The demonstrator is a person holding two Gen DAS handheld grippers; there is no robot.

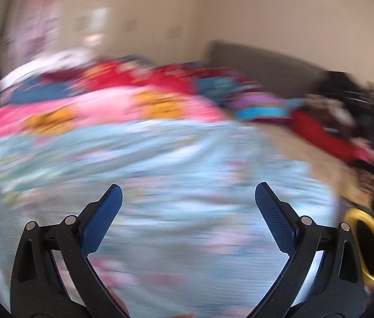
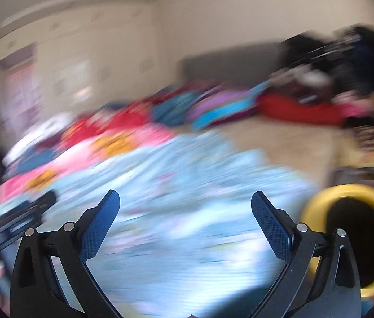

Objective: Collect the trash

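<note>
Left wrist view: heavy blur.
Left claw (image 1: 188,189): jaws spread wide, empty, over bed's light-blue blanket (image 1: 160,159).
Right claw (image 2: 185,197): likewise wide apart, empty.
Yellow bin (image 2: 316,212): just right of right claw.
Trash: none discernible.

bedding (image 1: 176,159): motion-blurred | yellow bin (image 1: 364,241): cut off by fingers, edge
</note>
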